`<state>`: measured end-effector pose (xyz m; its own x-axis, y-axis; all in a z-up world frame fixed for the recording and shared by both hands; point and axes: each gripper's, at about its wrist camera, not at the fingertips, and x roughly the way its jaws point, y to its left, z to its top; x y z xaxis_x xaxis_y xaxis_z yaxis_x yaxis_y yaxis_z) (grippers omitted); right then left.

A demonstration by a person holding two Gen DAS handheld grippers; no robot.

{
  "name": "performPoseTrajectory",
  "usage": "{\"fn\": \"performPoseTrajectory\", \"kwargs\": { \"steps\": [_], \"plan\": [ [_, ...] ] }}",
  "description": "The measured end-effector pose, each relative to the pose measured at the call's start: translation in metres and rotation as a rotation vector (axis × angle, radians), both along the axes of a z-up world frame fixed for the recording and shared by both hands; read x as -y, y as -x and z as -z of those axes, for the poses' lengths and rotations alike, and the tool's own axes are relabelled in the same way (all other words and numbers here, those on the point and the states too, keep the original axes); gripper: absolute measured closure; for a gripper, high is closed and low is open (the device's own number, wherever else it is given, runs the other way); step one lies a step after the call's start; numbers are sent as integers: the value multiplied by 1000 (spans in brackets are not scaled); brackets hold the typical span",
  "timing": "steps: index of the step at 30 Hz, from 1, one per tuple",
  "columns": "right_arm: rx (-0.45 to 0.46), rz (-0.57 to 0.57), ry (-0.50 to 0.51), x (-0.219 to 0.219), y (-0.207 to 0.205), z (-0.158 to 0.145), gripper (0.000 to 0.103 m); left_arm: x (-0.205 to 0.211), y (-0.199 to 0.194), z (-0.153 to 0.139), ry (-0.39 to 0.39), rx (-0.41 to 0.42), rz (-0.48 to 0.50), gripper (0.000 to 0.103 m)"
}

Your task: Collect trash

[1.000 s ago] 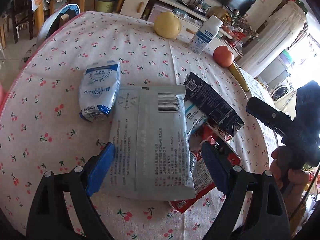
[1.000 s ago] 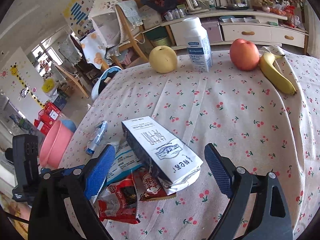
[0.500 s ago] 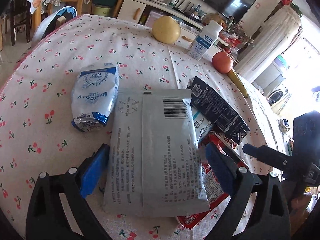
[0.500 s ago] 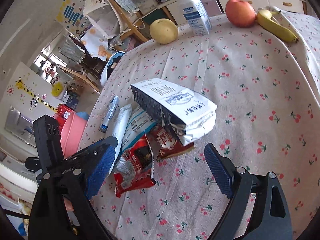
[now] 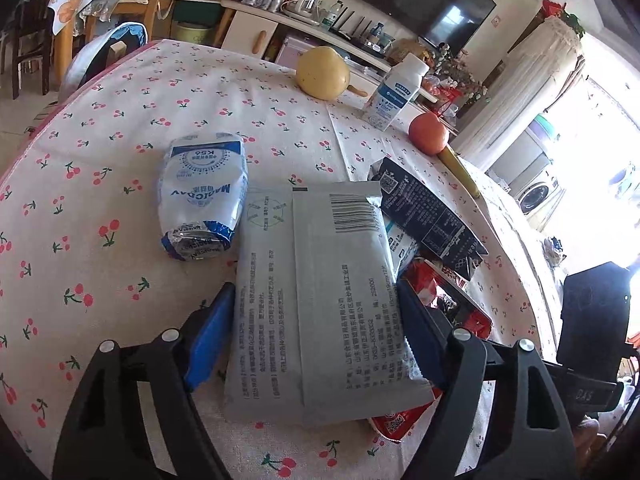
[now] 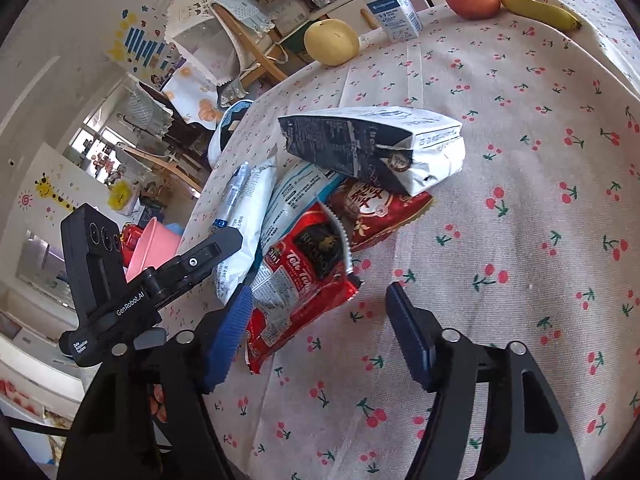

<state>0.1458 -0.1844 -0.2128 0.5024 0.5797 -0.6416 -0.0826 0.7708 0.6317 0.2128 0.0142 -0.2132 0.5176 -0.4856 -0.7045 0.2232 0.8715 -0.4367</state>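
On the round table covered with a white cherry-print cloth [image 5: 120,184] lies one heap of trash, and places here are given from the flat grey printed pouch [image 5: 316,300] that tops it. The left gripper [image 5: 316,328] straddles the near half of this pouch; its jaws have just been closing, and the two blue pads stand at the pouch's side edges, the right one touching, the left one at the edge with contact unclear.

Just left of the pouch lies one blue-and-white crumpled packet [image 5: 202,204]. To its right, one black-and-white carton [image 5: 424,212] leans on the heap. Below that lie two red wrappers: one red foil sachet bag [image 6: 304,276] and one dark red wrapper [image 6: 380,208] beneath the carton. One pale blue printed wrapper [image 6: 296,196] peeks out between them.

The right gripper [image 6: 320,336] has its jaws spread, having just been closing, with the red sachet bag's lower corner lying between them and against the left pad; nothing is pinched.

Far beyond the pouch stand one yellow pear [image 5: 322,73], one white drink bottle [image 5: 394,94], one red apple [image 5: 428,133] and one banana [image 6: 540,8].
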Motion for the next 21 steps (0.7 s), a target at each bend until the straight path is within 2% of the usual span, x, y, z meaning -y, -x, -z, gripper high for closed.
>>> {"fn": "performPoseTrajectory", "kwargs": {
  "steps": [4,12,14,18,21],
  "plan": [
    [3,24,-36,-9,2,3,52,-6,4,-1,33,4,16,25],
    [7,98,-109,-11,-5,11,53,-15,11,-11,89,31,42,25],
    [16,121,-105,-11,-7,11,54,-18,12,-15,105,40,40,25],
    [12,137,-65,-18,-9,12,71,-28,12,-22,132,56,28,25],
    [22,144,-29,-24,-11,11,71,-34,13,-26,145,66,22,25]
  ]
}}
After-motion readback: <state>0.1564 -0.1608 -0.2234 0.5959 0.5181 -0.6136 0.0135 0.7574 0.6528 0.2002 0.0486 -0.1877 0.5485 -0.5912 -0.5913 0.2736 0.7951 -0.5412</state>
